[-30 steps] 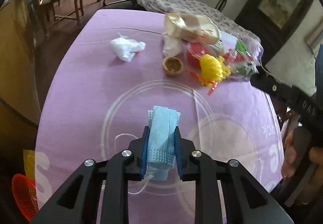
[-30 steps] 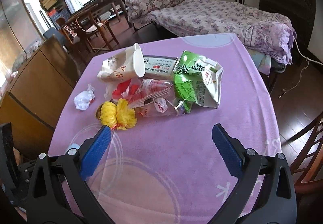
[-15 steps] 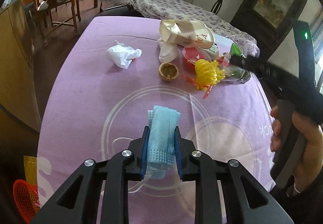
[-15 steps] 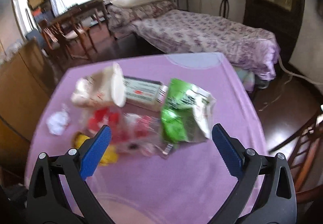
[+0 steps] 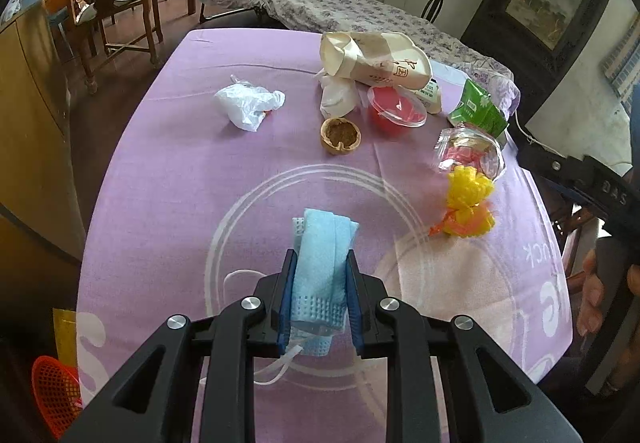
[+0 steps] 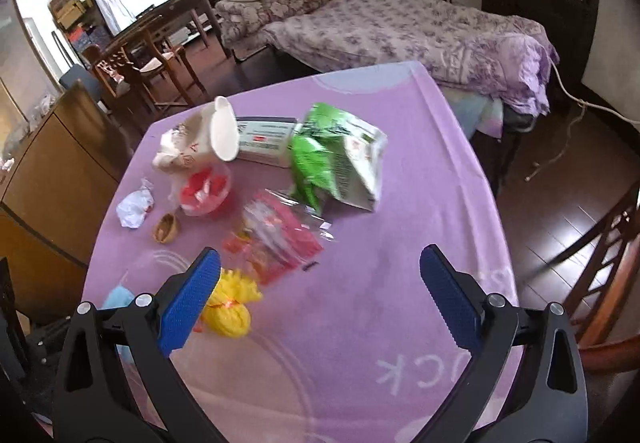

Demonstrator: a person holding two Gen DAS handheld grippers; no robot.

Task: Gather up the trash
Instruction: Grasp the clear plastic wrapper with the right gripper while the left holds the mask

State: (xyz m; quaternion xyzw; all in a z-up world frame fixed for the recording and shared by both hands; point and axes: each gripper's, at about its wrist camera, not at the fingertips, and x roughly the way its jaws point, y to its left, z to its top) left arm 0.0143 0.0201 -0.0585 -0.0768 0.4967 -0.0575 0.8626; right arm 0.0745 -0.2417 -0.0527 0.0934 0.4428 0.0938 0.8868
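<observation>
My left gripper (image 5: 319,263) is shut on a folded blue face mask (image 5: 324,239), held just above the purple tablecloth (image 5: 180,183); its white ear loops hang below. My right gripper (image 6: 320,259) stands open over the cloth with nothing between its fingers. A yellow net bundle (image 6: 230,307) lies beside its left finger. Beyond it lie a clear snack bag (image 6: 276,239), a green packet (image 6: 336,159), a red plastic cup (image 6: 206,189), a walnut shell (image 6: 166,229), a crumpled white bag (image 6: 134,205), a crushed paper cup (image 6: 200,147) and a white box (image 6: 264,143).
A red mesh basket (image 5: 56,391) sits on the floor at the near left. A wooden cabinet (image 5: 32,123) flanks the table's left side, and a wooden chair (image 6: 600,263) its right. A bed (image 6: 400,31) stands beyond the far edge. A hand (image 5: 592,291) shows at the right.
The yellow net bundle and the clear snack bag have shifted out of the pile toward the table's near right. The right gripper swung forward and back. The left gripper still holds the mask.
</observation>
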